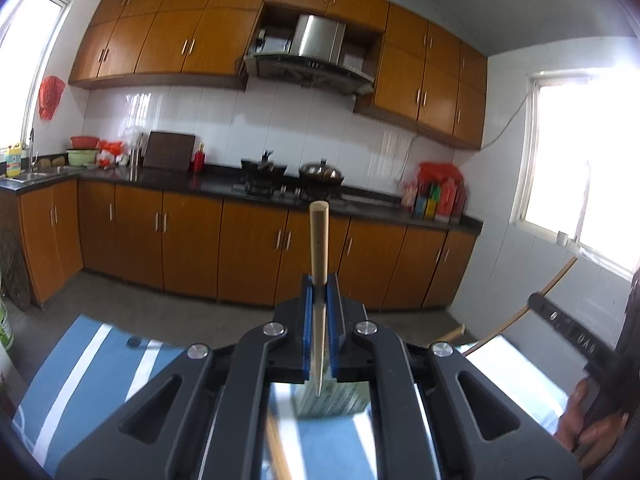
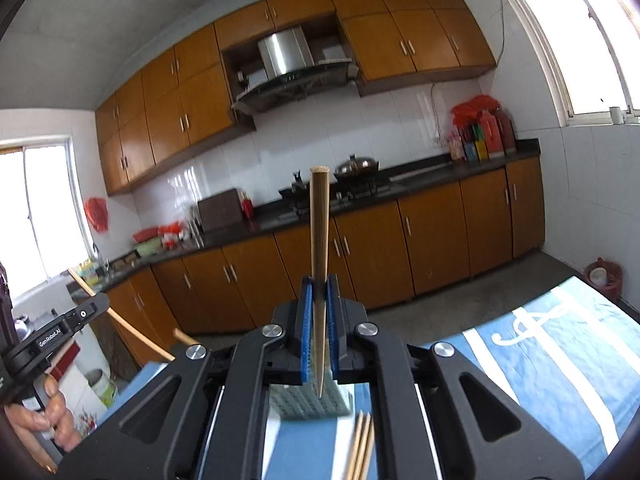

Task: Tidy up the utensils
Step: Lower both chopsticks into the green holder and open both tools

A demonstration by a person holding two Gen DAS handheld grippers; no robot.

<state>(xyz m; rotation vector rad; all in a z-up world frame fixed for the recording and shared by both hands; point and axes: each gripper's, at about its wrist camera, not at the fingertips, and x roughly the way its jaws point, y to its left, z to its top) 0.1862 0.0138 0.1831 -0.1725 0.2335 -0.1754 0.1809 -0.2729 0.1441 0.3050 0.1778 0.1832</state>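
Both grippers [image 1: 319,292] [image 2: 319,292] clamp chopsticks [image 1: 319,264] [image 2: 319,256] above holder [image 2: 310,400].

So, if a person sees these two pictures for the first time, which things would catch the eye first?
Most striking is that each gripper is shut on one wooden chopstick standing upright between blue pads: the left gripper holds the left chopstick, the right gripper the right chopstick. Below lies a blue cloth with a pale perforated holder and loose chopsticks beside it. Behind, orange cabinets fill the kitchen wall.
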